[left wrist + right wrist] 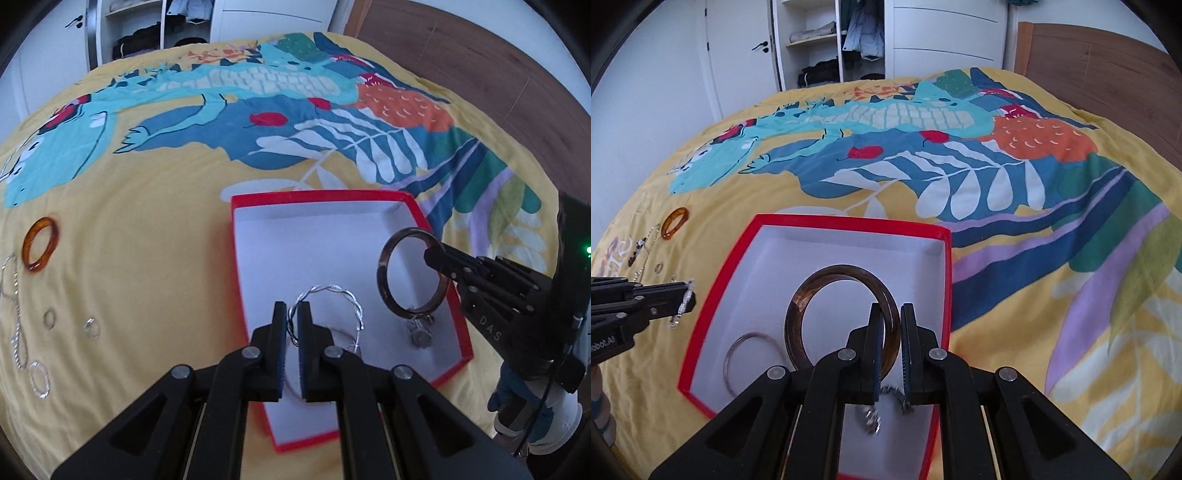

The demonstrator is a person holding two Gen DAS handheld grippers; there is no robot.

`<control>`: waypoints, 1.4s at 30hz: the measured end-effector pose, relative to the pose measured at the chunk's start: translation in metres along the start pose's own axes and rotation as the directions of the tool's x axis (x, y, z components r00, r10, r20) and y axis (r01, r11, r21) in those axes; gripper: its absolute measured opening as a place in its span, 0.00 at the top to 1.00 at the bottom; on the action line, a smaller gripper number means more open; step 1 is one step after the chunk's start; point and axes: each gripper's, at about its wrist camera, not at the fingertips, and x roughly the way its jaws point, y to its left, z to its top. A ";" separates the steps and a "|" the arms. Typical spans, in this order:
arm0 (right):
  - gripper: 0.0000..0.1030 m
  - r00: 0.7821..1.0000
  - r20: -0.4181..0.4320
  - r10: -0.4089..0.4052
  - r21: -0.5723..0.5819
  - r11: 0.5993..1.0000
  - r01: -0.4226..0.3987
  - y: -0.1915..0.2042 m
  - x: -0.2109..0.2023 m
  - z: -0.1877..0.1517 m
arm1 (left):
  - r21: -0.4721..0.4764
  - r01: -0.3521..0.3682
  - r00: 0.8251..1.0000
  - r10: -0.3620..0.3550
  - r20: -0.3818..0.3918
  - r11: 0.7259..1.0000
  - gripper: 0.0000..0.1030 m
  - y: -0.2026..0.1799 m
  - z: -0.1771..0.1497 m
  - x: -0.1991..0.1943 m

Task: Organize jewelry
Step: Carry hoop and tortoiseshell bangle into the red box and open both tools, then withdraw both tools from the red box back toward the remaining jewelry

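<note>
Yellow bedspread (155,206) with a bright dinosaur print carries a shallow red-rimmed white box (325,236). Over the box, the right gripper (889,350) pinches a dark brown tortoiseshell bangle (842,317), and the left gripper (291,325) is clamped on a twisted silver bangle (332,302). An amber resin ring (40,244), a silver chain (16,325) and small rings lie to the left of the box.

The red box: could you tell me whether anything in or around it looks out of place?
Nothing looks damaged or spilled. The red box lies askew on the bedspread, and an amber ring still lies outside it.
</note>
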 end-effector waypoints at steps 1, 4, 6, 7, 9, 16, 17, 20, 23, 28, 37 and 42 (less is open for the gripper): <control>0.92 1.000 -0.009 0.005 -0.011 1.000 -0.005 -0.002 0.007 0.003 | 0.009 -0.006 1.000 0.006 -0.009 1.000 0.95 -0.002 0.003 0.010; 0.92 0.999 -0.031 0.009 -0.056 0.998 -0.011 -0.004 0.024 0.008 | 0.032 -0.027 0.999 0.028 -0.031 0.999 0.95 -0.005 0.009 0.032; 0.92 0.999 -0.051 0.018 -0.082 0.996 -0.022 -0.005 0.034 0.010 | 0.049 -0.035 0.998 0.037 -0.042 0.998 0.95 -0.008 0.011 0.043; 0.92 0.998 -0.065 0.017 -0.100 0.995 -0.023 -0.004 0.040 0.011 | 0.063 -0.042 0.998 0.045 -0.046 0.997 0.95 -0.009 0.011 0.049; 0.92 0.997 -0.082 0.011 -0.129 0.991 -0.021 -0.002 0.047 0.011 | 0.073 -0.047 0.997 0.050 -0.052 0.996 0.95 -0.010 0.009 0.056; 0.92 0.995 -0.101 0.010 -0.177 0.984 -0.028 0.004 0.060 0.009 | 0.081 -0.078 0.995 0.082 -0.055 0.994 0.95 -0.009 0.004 0.070; 0.92 0.995 -0.105 0.003 -0.193 0.981 -0.024 0.006 0.062 0.008 | 0.081 -0.081 0.995 0.085 -0.053 0.993 0.95 -0.009 0.004 0.071; 0.92 0.993 -0.120 -0.015 -0.233 0.972 -0.013 0.010 0.065 0.005 | 0.096 -0.098 0.993 0.103 -0.052 0.991 0.94 -0.011 0.002 0.073; 0.92 0.992 -0.129 -0.017 -0.240 0.971 -0.014 0.010 0.065 0.006 | 0.103 -0.106 0.993 0.111 -0.047 0.989 0.94 -0.012 0.002 0.073; 0.91 0.992 -0.128 -0.023 -0.241 0.971 -0.008 0.010 0.060 0.007 | 0.090 -0.092 0.994 0.096 -0.045 0.992 0.94 -0.010 0.004 0.071; 0.85 0.999 -0.032 -0.005 -0.129 0.992 0.001 -0.012 0.003 0.014 | 0.084 -0.038 0.999 0.039 -0.007 0.996 0.94 -0.012 0.001 0.033; 0.84 1.000 0.013 0.009 -0.041 0.999 -0.008 -0.015 -0.040 0.011 | 0.075 -0.010 0.999 0.007 0.043 0.997 0.94 -0.012 -0.007 -0.015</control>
